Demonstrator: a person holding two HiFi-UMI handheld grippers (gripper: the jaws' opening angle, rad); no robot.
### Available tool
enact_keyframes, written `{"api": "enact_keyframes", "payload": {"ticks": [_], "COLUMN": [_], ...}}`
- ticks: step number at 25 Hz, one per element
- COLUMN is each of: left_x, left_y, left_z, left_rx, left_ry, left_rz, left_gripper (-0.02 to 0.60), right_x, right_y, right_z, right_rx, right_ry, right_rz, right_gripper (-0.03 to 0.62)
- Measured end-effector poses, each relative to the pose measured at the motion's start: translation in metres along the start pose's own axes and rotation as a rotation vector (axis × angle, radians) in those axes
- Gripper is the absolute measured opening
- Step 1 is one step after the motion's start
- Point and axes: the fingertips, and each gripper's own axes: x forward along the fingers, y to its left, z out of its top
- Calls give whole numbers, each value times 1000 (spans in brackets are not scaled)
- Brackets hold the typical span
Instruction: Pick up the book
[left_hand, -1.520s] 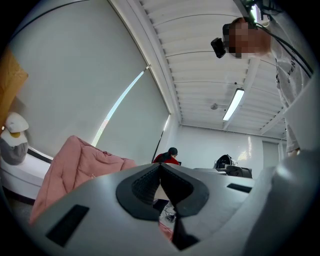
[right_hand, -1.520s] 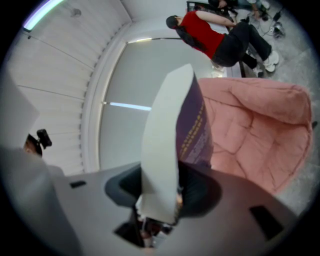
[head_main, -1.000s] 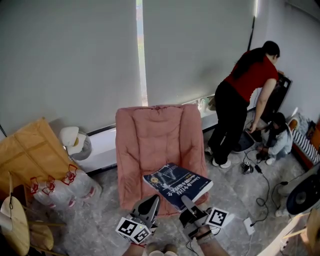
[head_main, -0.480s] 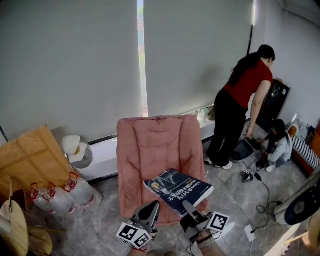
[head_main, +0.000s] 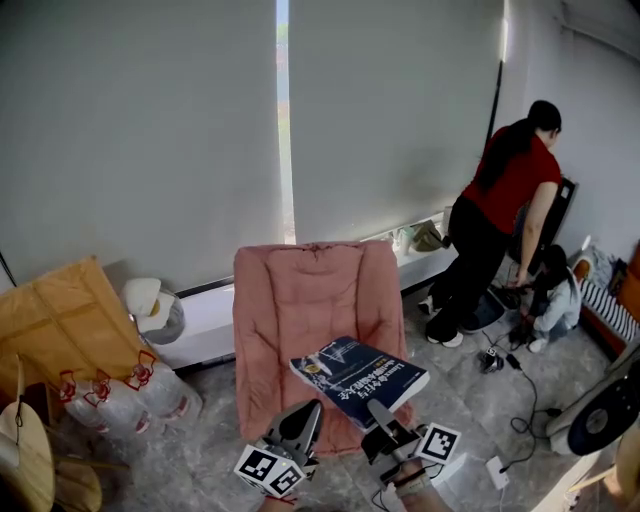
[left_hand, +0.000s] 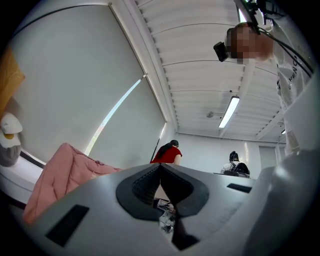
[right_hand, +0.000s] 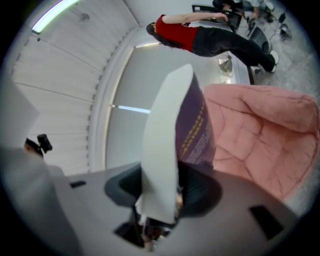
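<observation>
Book (head_main: 360, 376) raised higher over pink chair (head_main: 300, 300), clamped in right gripper (head_main: 377, 408)

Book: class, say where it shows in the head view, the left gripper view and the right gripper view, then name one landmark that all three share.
Head view: lower centre, the book held by the right gripper.
Left gripper view: not in it.
Right gripper view: centre, edge-on between the jaws.
Shared landmark: the pink chair.
</observation>
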Motion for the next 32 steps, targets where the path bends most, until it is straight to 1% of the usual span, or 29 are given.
{"api": "enact_keyframes", "payload": {"ticks": [9,16,20,25,28,32], "left_x": [-13,-19,-20,-18,-14,-12], "left_y": [8,14,17,18,13,11], "left_z": [-4,-10,-11,-18,-20,-26], "left_rx": [-32,-40,-58,-58,-88,-103], "left_ry": [-3,6,13,8,17,32], "left_rz": [29,30,33,3,-4,-23], "left_gripper": [11,11,11,11,11,11], "right_x": [-1,-3,-3,-6,-10,-16], "right_y": [0,-6,-7,-3,-1,-2], "right_z": [-6,-17,-22,-24,-24,-23], "right_rx": [-4,20,6,-6,3,-1], "right_ry": [6,8,9,5,-5,-14], "right_rz": [-6,-24,-29,-38,-37,-46], "right_gripper": [183,183,183,183,183,183]}}
